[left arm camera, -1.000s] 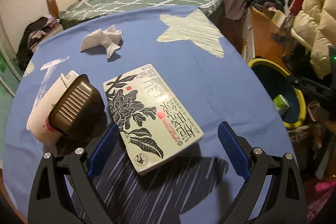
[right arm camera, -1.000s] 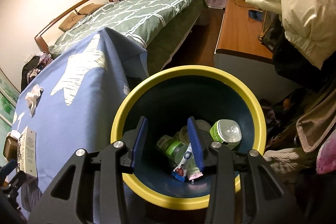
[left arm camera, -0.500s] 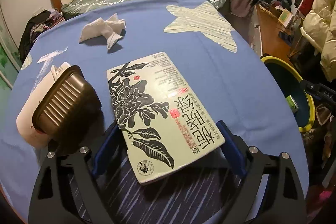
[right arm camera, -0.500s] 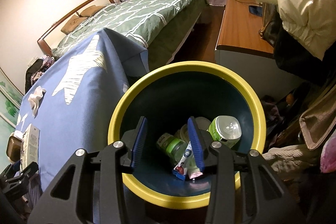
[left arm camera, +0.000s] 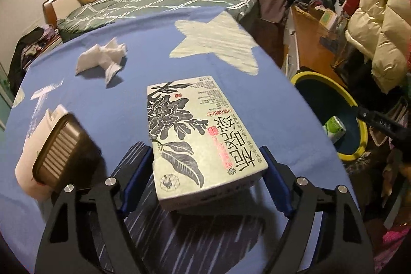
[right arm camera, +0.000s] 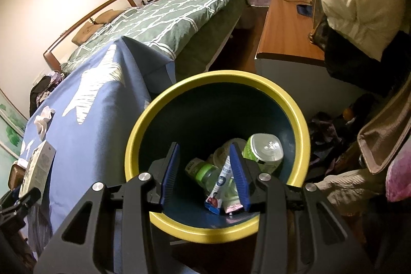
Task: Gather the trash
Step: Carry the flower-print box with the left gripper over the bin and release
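Left gripper point(left arm camera: 206, 180) closing around near end of flat white floral-printed carton point(left arm camera: 195, 135) on blue star-patterned surface point(left arm camera: 143, 25), crumpled white tissue point(left arm camera: 102, 60) beyond; right gripper point(right arm camera: 206, 177) part-open, empty, over yellow-rimmed dark bin point(right arm camera: 295, 114) of trash.

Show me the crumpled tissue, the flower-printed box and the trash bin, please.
crumpled tissue point(left arm camera: 101, 59), left wrist view, on its white middle fold.
flower-printed box point(left arm camera: 195, 130), left wrist view, on its printed top face.
trash bin point(right arm camera: 299, 117), right wrist view, on its yellow rim.
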`<state>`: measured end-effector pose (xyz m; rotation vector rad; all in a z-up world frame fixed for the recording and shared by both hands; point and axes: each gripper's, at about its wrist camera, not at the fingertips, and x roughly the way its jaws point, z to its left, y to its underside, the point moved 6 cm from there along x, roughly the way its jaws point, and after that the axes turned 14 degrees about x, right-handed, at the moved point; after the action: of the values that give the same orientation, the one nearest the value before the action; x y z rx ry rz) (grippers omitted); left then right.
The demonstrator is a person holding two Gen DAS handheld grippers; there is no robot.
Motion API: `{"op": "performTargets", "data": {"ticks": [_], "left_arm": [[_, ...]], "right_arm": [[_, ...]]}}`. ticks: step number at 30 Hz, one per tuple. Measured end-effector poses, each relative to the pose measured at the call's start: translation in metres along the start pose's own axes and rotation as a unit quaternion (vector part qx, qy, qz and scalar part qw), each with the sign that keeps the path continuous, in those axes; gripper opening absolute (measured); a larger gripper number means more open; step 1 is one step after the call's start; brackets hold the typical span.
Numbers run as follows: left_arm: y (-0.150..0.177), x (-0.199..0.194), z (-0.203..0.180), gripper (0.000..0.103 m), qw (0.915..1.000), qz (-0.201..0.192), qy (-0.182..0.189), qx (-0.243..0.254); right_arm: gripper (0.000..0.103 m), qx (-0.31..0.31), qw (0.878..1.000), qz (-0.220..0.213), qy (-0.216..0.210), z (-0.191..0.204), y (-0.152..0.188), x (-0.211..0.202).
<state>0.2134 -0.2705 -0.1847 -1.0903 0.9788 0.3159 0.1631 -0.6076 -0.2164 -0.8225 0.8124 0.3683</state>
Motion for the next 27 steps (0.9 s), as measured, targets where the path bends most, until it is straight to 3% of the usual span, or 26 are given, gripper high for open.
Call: {"op": "performTargets", "data": {"ticks": [16, 27], "left_arm": [[-0.07, -0.008, -0.051, 0.076, 0.9964, -0.057, 0.038, 0.05], [-0.086, -0.018, -0.063, 0.075, 0.9942, -0.071, 0.045, 0.067]], "right_arm": [[0.039, 0.02, 1.0, -0.018, -0.004, -0.027, -0.01, -0.024], [0.039, 0.029, 0.999, -0.019, -0.018, -0.035, -0.014, -0.027]]}}
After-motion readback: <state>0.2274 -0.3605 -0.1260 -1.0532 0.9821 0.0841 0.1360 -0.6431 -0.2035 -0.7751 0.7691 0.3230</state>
